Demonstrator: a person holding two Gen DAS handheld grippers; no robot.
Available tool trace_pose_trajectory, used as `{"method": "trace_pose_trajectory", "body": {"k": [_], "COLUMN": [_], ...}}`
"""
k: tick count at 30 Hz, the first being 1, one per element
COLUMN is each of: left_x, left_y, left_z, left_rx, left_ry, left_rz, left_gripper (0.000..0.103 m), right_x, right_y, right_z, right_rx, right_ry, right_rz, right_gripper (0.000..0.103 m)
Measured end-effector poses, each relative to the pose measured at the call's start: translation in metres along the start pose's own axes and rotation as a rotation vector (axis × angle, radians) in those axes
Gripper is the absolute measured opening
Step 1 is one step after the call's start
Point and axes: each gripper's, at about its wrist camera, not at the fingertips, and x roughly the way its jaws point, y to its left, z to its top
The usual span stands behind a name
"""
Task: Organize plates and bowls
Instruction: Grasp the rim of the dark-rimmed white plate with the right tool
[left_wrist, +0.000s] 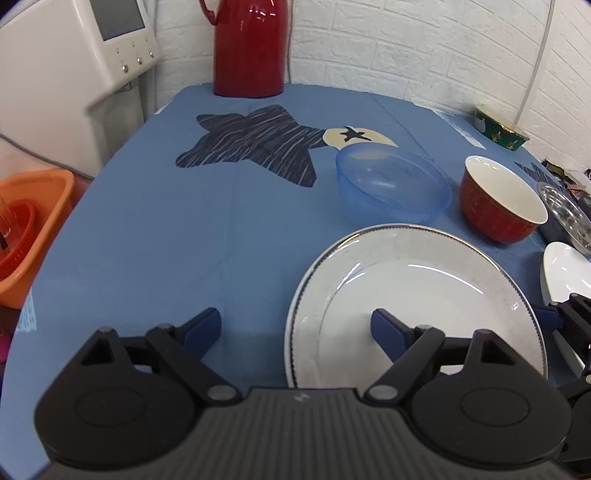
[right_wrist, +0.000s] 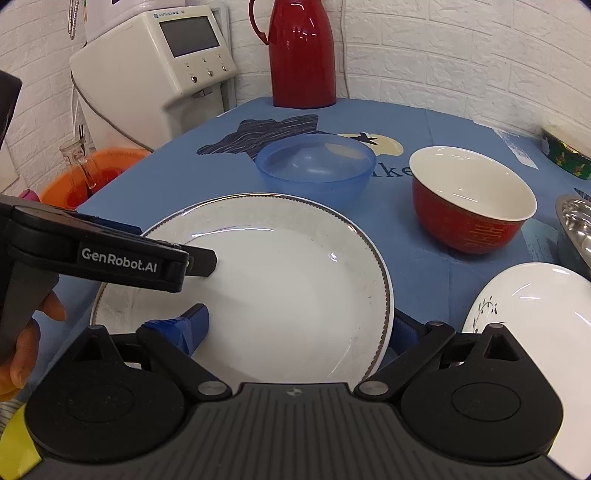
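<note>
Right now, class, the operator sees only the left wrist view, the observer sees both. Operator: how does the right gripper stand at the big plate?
Observer: The right gripper is open and straddles the large plate's right rim, with one finger over the plate and the other outside the rim.
Operator: And the white dish at my far right edge?
Observer: It is a white plate with a dark leaf sprig painted near its rim.
</note>
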Motion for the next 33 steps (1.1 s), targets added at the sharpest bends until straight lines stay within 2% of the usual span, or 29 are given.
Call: {"method": "trace_pose_trajectory", "body": {"k": [3, 5, 9, 10, 13, 16, 24, 28, 33], "left_x": [-0.005, -0.007, -0.008, -0.009, -0.015, -0.025, -0.069, -0.094, -0.12], "left_y": [-0.004, -0.008, -0.011, -0.011, -0.015, -0.012, -0.021, -0.029, -0.037], "left_z": [-0.001, 0.0, 0.0, 0.0, -0.001, 0.002, 0.014, 0.004, -0.023], "left_rx": [0.012, 0.023, -0.002, -0.011, -0.007, -0.025, -0.011, -0.006, -0.011], "left_ry": [-0.012, -0.011, -0.003, 0.004, 0.004, -0.007, -0.093, -0.12, -0.121], "left_rz": [-0.012, -0.036, -0.02, -0.014, 0.026, 0.017, 0.042, 0.039, 0.014], "left_gripper": [0.063, 0.04, 0.039, 0.036, 0.034, 0.034, 0.034, 0.033, 0.033], "right_x": [0.001, 0.0, -0.004, -0.006, -0.014, -0.024, -0.059, -0.084, -0.11], "right_y": [0.001, 0.001, 0.0, 0.001, 0.005, 0.009, 0.016, 0.02, 0.029], "right_z": [-0.002, -0.003, 0.0, 0.0, 0.001, 0.006, 0.014, 0.001, -0.028], "right_rx": [-0.015, -0.02, 0.008, 0.026, 0.045, 0.046, 0.049, 0.052, 0.077], "right_ry": [-0.027, -0.039, -0.026, -0.024, -0.046, -0.081, -0.146, -0.164, -0.154], "right_rz": [0.008, 0.013, 0.023, 0.036, 0.048, 0.047, 0.051, 0.054, 0.057], "right_gripper": [0.085, 0.082, 0.078, 0.078, 0.078, 0.078, 0.079, 0.079, 0.079]}}
